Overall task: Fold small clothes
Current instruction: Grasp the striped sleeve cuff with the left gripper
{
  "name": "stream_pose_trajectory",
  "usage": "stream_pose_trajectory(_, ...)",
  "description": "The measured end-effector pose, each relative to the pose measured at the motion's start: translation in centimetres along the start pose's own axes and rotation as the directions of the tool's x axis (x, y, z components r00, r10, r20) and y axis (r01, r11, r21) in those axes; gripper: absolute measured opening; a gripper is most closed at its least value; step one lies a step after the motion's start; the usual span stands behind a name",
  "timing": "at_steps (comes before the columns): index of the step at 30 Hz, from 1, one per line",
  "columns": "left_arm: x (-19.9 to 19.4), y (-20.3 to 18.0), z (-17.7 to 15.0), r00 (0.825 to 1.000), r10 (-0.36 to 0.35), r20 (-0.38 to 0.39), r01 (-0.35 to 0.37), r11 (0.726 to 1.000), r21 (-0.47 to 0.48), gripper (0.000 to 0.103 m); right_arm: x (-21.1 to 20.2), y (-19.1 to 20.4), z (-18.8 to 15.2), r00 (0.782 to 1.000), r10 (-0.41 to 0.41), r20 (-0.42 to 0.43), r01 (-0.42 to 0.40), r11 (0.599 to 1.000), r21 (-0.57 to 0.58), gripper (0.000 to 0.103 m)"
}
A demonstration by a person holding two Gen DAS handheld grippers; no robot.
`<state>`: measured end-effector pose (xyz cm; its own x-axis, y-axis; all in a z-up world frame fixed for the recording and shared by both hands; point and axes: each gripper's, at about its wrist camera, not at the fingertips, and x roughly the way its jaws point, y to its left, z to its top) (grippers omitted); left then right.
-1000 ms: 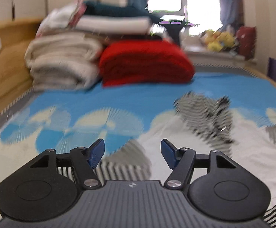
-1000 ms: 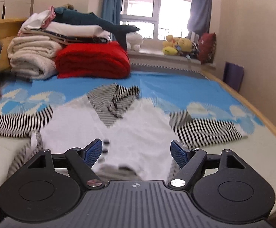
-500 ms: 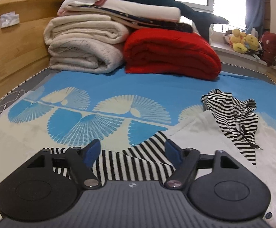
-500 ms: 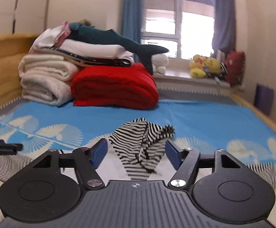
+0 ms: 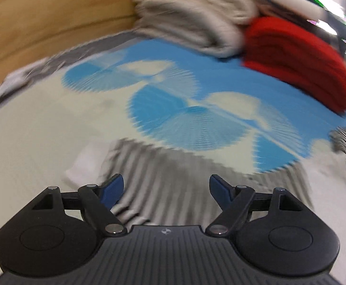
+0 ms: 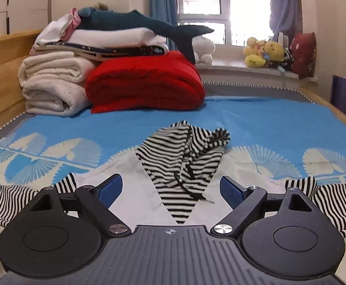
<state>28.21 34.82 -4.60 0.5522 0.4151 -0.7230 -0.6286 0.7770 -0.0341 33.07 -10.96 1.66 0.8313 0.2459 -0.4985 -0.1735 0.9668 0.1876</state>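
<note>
**Bed with a small hooded top laid out flat**

Blue-and-cream bedding (image 6: pixel 256 123) with a fan pattern covers the bed, and a wooden headboard (image 6: pixel 4 71) runs along its left side. At the far end sit folded cream blankets (image 6: pixel 51 87) and a folded red blanket (image 6: pixel 144 83), side by side and touching, with a plush shark (image 6: pixel 134 22) on top of the pile. Soft toys (image 6: pixel 265 52) line the windowsill.

The white top (image 6: pixel 137 197) lies flat near the front, its striped hood (image 6: pixel 184 154) bunched at the middle. One striped sleeve (image 5: pixel 163 180) reaches out to the left, beneath the left gripper (image 5: pixel 165 190), which stands released with nothing between its jaws. The right gripper (image 6: pixel 170 190), over the hood, has just been opening wider and grips nothing.
</note>
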Motion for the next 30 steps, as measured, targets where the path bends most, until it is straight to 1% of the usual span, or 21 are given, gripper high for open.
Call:
stream_pose_trajectory(3, 1.9, 3.5, 0.5, 0.998, 0.039, -0.056, -0.046, 0.991, -0.126, 0.080, 0.5, -0.2, 0.0, 1.000, 0.003, -0.018, -0.003, 1.000, 0.000, 0.075)
stream_pose_trajectory(5, 2.7, 5.0, 0.8, 0.994, 0.067, -0.090, -0.082, 0.981, -0.173, 0.079, 0.8, -0.5, -0.1, 1.000, 0.009, -0.026, -0.009, 1.000, -0.004, 0.060)
stream_pose_trajectory(6, 3.0, 5.6, 0.8, 0.991, 0.080, -0.106, -0.098, 0.978, -0.185, 0.078, 0.9, -0.6, -0.1, 0.999, 0.010, -0.030, -0.010, 1.000, -0.002, 0.057)
stream_pose_trajectory(8, 3.3, 6.1, 0.7, 0.988, 0.098, -0.120, -0.118, 0.977, -0.177, 0.077, 1.1, -0.7, -0.2, 0.999, 0.010, -0.039, -0.010, 1.000, 0.005, 0.057)
stream_pose_trajectory(11, 3.7, 5.9, 0.5, 0.984, 0.116, -0.137, -0.135, 0.981, -0.138, 0.077, 1.2, -0.4, -0.3, 0.999, 0.006, -0.043, -0.006, 1.000, -0.004, 0.057)
stream_pose_trajectory(15, 4.9, 5.5, 0.0, 0.977, 0.115, -0.181, -0.137, 0.983, -0.118, 0.077, 1.5, -0.2, -0.4, 0.999, 0.009, -0.053, -0.010, 1.000, -0.008, 0.057)
stream_pose_trajectory(16, 5.3, 5.5, -0.1, 0.975, 0.114, -0.190, -0.138, 0.984, -0.114, 0.075, 1.5, -0.1, -0.5, 0.998, 0.010, -0.056, -0.010, 1.000, -0.009, 0.058)
stream_pose_trajectory(18, 6.1, 5.3, -0.3, 0.971, 0.115, -0.212, -0.139, 0.985, -0.105, 0.070, 1.6, 0.1, -0.4, 0.998, 0.009, -0.056, -0.009, 1.000, -0.010, 0.058)
stream_pose_trajectory(19, 6.5, 5.3, -0.5, 0.968, 0.109, -0.224, -0.135, 0.985, -0.104, 0.062, 1.6, 0.1, -0.4, 0.998, 0.010, -0.057, -0.010, 1.000, -0.011, 0.058)
stream_pose_trajectory(21, 6.8, 5.1, -0.7, 0.970, 0.113, -0.215, -0.136, 0.986, -0.093, 0.054, 1.7, 0.3, -0.5, 0.998, 0.011, -0.056, -0.012, 1.000, -0.016, 0.058)
stream_pose_trajectory(22, 6.8, 4.9, -0.6, 0.971, 0.116, -0.209, -0.135, 0.987, -0.081, 0.040, 1.7, 0.3, -0.5, 0.998, 0.010, -0.056, -0.011, 1.000, -0.017, 0.058)
stream_pose_trajectory(23, 6.7, 4.7, -0.5, 0.972, 0.117, -0.203, -0.133, 0.989, -0.068, 0.020, 1.8, 0.4, -0.5, 0.998, 0.009, -0.057, -0.010, 1.000, -0.016, 0.058)
stream_pose_trajectory(24, 6.6, 4.5, -0.4, 0.973, 0.118, -0.200, -0.133, 0.989, -0.064, 0.012, 1.8, 0.4, -0.5, 0.998, 0.009, -0.058, -0.010, 1.000, -0.013, 0.058)
stream_pose_trajectory(25, 6.3, 4.1, -0.3, 0.974, 0.120, -0.194, -0.134, 0.989, -0.062, 0.006, 1.8, 0.3, -0.4, 0.998, 0.009, -0.060, -0.010, 1.000, -0.008, 0.058)
stream_pose_trajectory(27, 5.0, 2.7, 0.3, 0.980, 0.134, -0.148, -0.142, 0.989, -0.043, 0.005, 1.9, 0.0, -0.4, 0.998, 0.007, -0.065, -0.007, 1.000, 0.005, 0.058)
stream_pose_trajectory(28, 4.1, 1.8, 0.7, 0.986, 0.125, -0.115, -0.129, 0.991, -0.030, 0.005, 1.9, -0.2, -0.3, 0.998, 0.007, -0.067, -0.006, 1.000, 0.014, 0.058)
stream_pose_trajectory(30, 1.9, -0.4, 1.4, 0.996, 0.069, -0.051, -0.069, 0.997, -0.015, 0.005, 1.9, -0.7, -0.4, 0.998, 0.005, -0.070, -0.003, 0.999, 0.032, 0.058)
